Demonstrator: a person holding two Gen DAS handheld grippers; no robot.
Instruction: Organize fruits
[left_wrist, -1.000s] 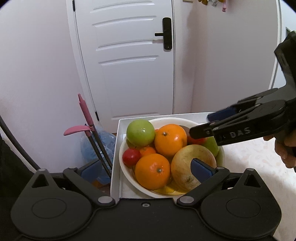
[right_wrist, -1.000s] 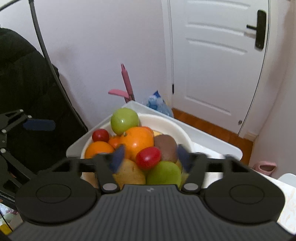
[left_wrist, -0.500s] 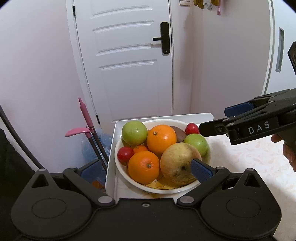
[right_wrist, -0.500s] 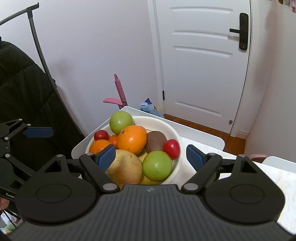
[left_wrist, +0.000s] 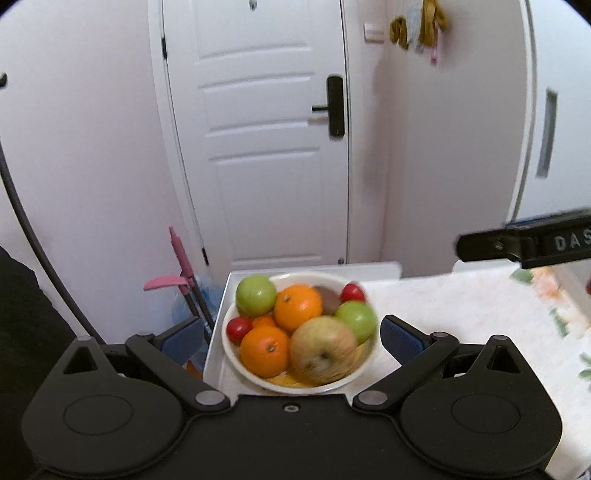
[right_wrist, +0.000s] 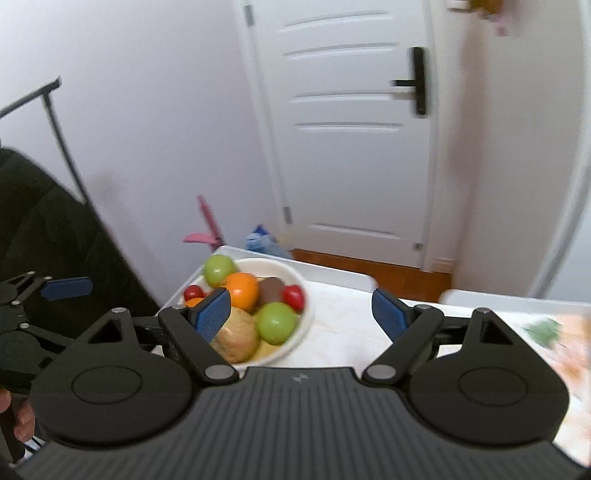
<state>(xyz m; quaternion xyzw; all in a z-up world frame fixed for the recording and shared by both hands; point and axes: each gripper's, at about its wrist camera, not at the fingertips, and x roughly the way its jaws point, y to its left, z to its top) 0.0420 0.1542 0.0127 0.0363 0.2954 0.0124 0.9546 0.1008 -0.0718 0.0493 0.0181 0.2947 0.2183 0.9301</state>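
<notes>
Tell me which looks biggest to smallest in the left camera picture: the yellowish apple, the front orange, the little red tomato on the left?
1. Yellowish apple, the biggest, though it also sits nearest the camera.
2. Front orange, a bit smaller.
3. Red tomato, clearly the smallest.

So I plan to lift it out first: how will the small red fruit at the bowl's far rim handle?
The small red fruit looks round and glossy, so probably slippery and apt to roll. It sits high by the white bowl's rim, so a nudge might tip it out.
</notes>
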